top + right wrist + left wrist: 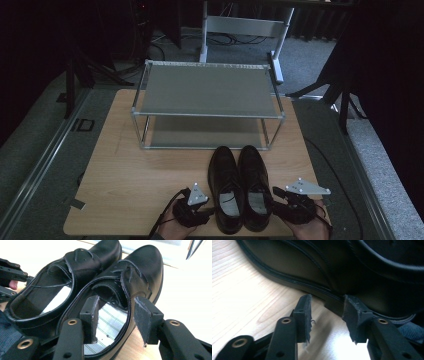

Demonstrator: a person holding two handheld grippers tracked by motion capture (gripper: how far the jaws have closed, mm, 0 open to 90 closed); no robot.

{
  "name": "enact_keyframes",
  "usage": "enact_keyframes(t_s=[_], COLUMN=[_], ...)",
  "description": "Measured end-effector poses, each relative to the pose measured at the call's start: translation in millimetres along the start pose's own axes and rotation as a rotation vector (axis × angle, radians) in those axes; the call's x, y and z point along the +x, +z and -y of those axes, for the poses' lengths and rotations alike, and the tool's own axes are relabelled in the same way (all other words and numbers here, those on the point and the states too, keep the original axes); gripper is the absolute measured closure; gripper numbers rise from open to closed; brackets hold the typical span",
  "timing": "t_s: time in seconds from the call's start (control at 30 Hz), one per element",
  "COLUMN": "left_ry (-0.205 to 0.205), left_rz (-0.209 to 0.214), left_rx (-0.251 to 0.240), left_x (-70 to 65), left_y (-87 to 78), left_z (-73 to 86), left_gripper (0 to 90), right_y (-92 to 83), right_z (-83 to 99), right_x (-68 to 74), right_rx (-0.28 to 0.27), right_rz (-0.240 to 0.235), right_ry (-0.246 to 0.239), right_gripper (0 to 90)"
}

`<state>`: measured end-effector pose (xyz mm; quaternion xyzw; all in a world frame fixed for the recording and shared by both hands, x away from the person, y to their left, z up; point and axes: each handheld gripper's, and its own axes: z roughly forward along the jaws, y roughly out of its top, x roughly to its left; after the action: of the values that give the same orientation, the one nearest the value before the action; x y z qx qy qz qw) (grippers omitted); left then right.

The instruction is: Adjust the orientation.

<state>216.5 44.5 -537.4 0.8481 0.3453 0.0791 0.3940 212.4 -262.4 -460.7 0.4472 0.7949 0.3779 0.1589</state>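
Glossy black lace-up shoes (239,186) (paired, toes seemingly toward rack (207,102)), both grippers' jaws apart, holding nothing.

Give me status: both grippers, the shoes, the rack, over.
Left gripper open at left shoe's sole edge. Right gripper open, jaws astride right shoe's side wall. Shoes paired before rack; both shelves bare.

Two shoes (240,187) lie side by side on the table (130,170), in front of a shelf rack (207,102), between both grippers.
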Motion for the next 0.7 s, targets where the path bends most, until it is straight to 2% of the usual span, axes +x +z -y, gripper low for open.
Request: enact_keyframes(t_s=[0.07, 0.3, 0.57, 0.7], left_ry=[-0.013, -0.010, 0.044, 0.051], left_rz=[0.011, 0.032, 0.123, 0.128], left_rx=[-0.008, -0.013, -0.011, -0.020], left_x=[0.2, -5.6, -28.0, -36.7], left_y=[0.6, 2.8, 21.7, 28.9], left_z=[-0.5, -4.1, -16.2, -19.9], left_gripper=[59.9, 64.2, 63.3, 63.3], right_y=[-0.7, -0.2, -5.9, -8.1], right_z=[-0.4, -1.7, -6.5, -7.6], right_x=[-0.1, -2.8, -4.1, -6.4], right_rx=[-0.002, 0.004, -0.003, 0.001], right_rz=[0.002, 0.006, 0.016, 0.020], right_ry=[-0.002, 0.001, -0.012, -0.016], right_gripper=[54.4, 54.4, 53.6, 53.1])
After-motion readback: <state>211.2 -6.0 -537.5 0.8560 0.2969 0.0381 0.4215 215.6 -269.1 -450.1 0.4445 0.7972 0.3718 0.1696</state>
